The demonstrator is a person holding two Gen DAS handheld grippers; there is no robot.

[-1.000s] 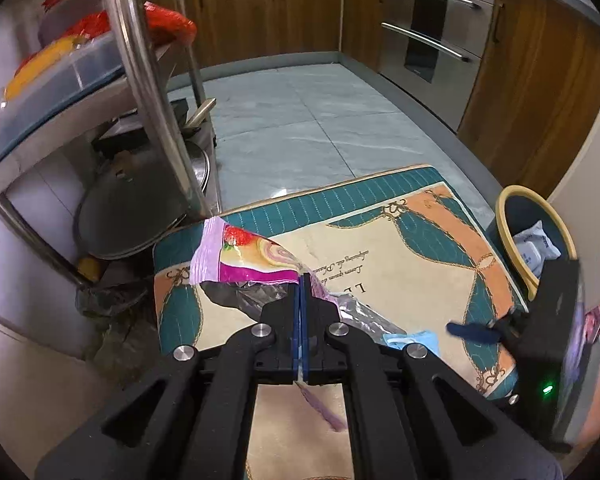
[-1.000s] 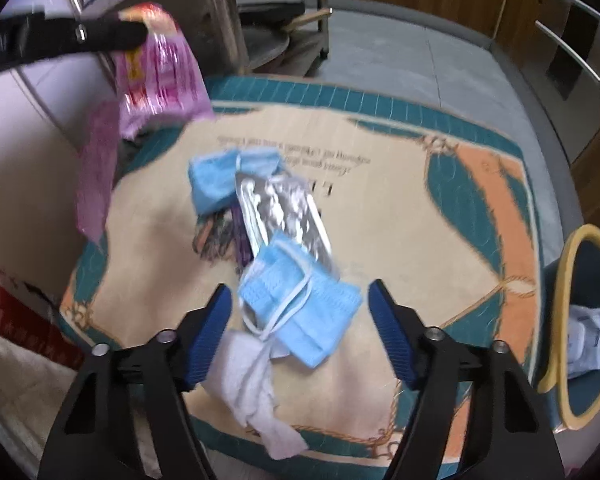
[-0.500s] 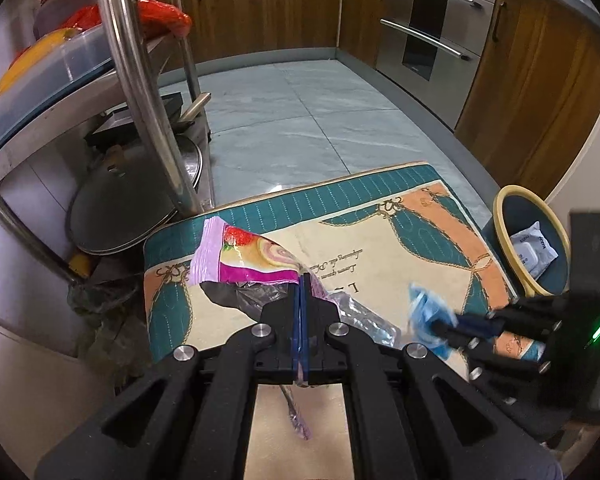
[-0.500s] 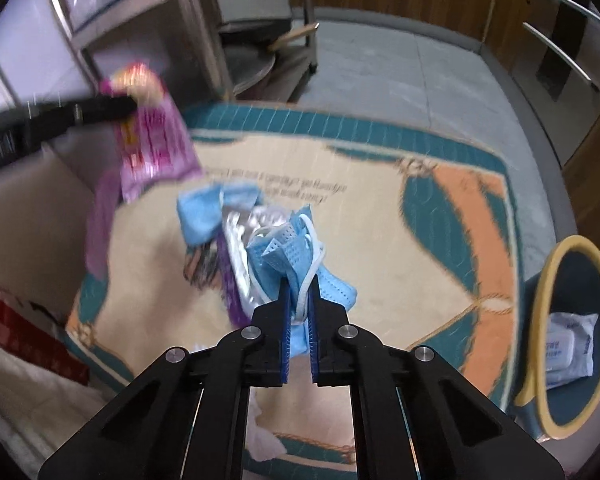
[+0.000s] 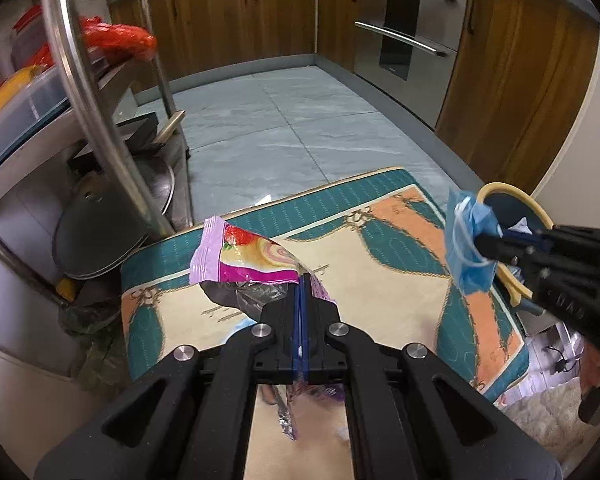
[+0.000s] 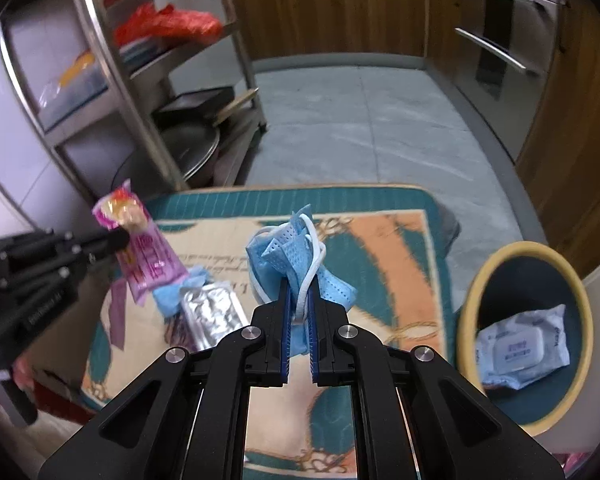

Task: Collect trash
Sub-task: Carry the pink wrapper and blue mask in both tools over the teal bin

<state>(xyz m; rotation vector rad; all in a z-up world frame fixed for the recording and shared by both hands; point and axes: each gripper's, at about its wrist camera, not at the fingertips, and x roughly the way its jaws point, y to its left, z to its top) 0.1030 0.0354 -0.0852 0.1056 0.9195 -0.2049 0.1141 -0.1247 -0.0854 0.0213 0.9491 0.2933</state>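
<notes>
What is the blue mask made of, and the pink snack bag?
The blue mask looks like soft, matte nonwoven fabric: it crumples and has tiny dimples and white elastic loops. The pink snack bag seems to be thin glossy plastic film with a silvery foil inside.

Blue mask [image 6: 300,256] — pink wrapper [image 5: 244,258] — teal-and-orange mat [image 5: 400,240].

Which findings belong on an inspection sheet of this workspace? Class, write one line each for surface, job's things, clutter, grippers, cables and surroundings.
Surface: patterned mat on a grey tiled floor.
Job's things: blue face mask and pink snack wrapper, both lifted; yellow-rimmed bin holding a wipes pack.
Clutter: foil wrapper and another blue mask lying on the mat.
Grippers: right gripper jaws shut on the face mask; left gripper jaws shut on the snack wrapper.
Cables: nothing seen.
Surroundings: steel rack with pans, wooden cabinets, oven.
</notes>
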